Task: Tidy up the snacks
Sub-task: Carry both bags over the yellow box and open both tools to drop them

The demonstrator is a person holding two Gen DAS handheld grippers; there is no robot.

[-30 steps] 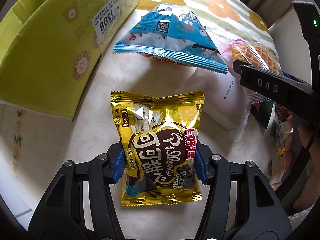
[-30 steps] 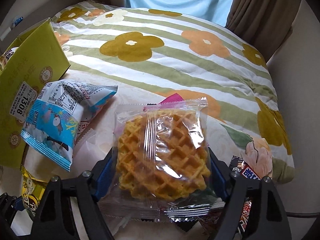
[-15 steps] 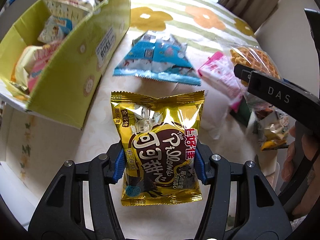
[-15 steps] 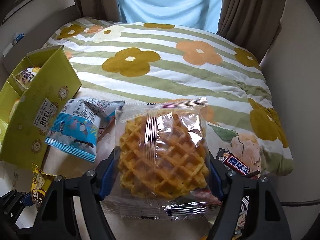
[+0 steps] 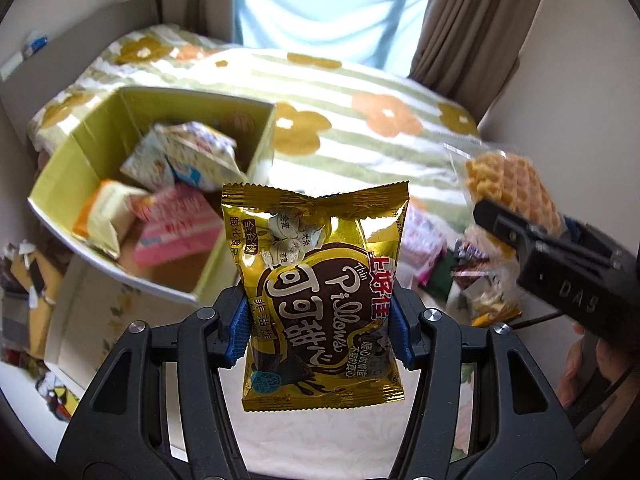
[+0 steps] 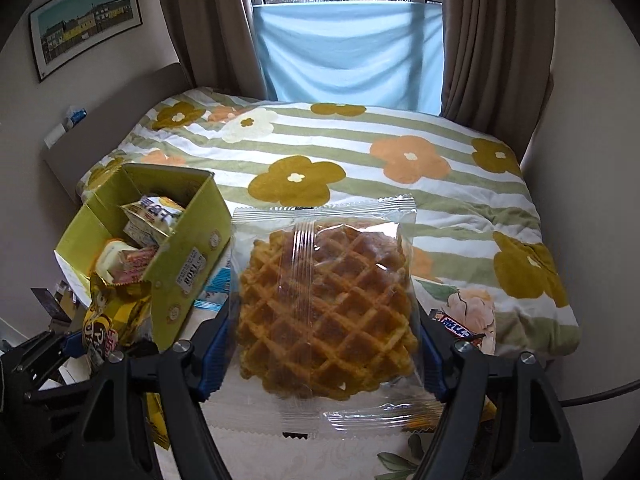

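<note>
Jaws of left gripper [image 5: 320, 330] clamp gold snack bag [image 5: 322, 292], right gripper [image 6: 320, 356] waffle pack [image 6: 326, 308].

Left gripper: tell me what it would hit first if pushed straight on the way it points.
Probably the near corner of the yellow-green snack box, just behind the gold snack bag that the left gripper holds. Depth is unclear; it might pass beside the box.

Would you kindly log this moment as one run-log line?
left tool: grips gold snack bag | right tool: grips wrapped waffle | yellow box: open, part-filled
</note>
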